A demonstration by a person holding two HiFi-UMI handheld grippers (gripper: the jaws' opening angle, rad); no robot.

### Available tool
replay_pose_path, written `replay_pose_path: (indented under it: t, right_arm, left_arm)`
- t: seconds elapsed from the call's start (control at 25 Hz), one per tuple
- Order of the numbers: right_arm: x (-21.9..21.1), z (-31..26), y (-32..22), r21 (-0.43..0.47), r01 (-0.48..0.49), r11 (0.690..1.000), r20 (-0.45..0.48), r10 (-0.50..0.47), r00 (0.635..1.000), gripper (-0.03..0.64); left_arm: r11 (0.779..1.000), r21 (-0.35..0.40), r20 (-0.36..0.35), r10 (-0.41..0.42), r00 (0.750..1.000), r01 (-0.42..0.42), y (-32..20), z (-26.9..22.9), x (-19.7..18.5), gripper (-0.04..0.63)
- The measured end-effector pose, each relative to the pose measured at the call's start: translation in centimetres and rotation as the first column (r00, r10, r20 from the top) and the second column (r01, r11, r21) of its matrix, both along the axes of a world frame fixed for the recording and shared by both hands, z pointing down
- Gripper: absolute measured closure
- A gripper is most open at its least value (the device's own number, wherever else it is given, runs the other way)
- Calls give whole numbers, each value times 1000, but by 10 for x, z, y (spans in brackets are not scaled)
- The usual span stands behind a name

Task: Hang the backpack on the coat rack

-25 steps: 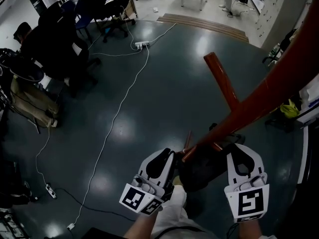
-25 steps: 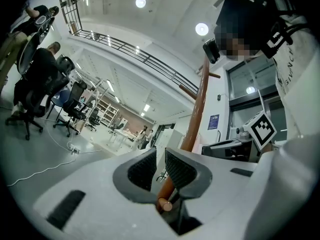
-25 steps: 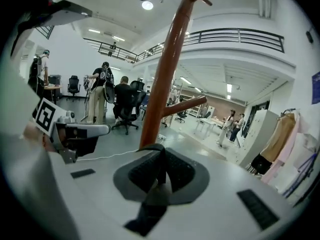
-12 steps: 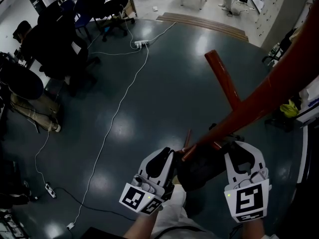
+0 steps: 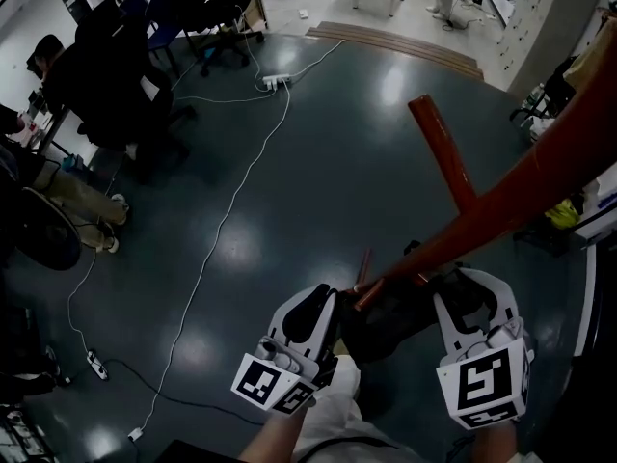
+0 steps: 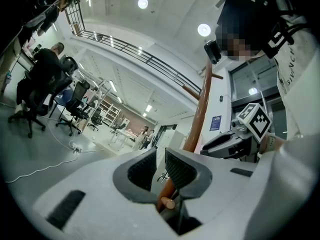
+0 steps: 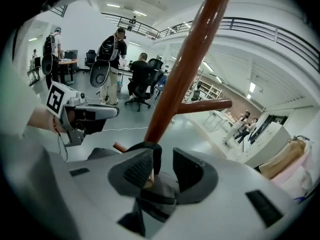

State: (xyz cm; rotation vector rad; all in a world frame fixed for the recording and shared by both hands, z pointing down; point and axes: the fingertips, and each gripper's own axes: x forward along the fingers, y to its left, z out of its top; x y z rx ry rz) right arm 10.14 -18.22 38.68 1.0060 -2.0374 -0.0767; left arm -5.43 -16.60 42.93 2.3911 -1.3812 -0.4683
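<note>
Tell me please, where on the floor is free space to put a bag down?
The floor is bare between the white cable and the coat rack. It is crowded at the left by the office chairs, and around the backpack by the rack.

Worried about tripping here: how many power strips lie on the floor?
2: one power strip at the far end of the white cable, another near the left edge. Others may be hidden.
</note>
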Motion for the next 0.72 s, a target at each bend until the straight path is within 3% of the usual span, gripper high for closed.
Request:
replay_pose_path:
  t: [0.24,0.44,0.48,0.6,0.72]
  right_arm:
    - [-2,0,0,-25,-6,1000,-23,5,1000,502]
    - [2,0,0,11,15,1000,-149,-13,989,502]
    - [0,-4,0,22,23,999,-146,-20,989,502]
    - [-15,-37,-3,89,57,994,-10,-57,998,514]
    - [-14,-50,-2,99,66,993,-28,-64,998,514]
  left_arm:
    - [1000,-1,-5,4,1000,-4,-1,1,1,534]
    - [1000,2,-6,6,1000,-6,-1,2,1,534]
    - [1000,3,-7,6,1000,-6,0,3,2,534]
    - [1000,3,-9,3,1000,-3,2,4,1,534]
    - [1000,2,-15,0,1000,0,4,3,0,534]
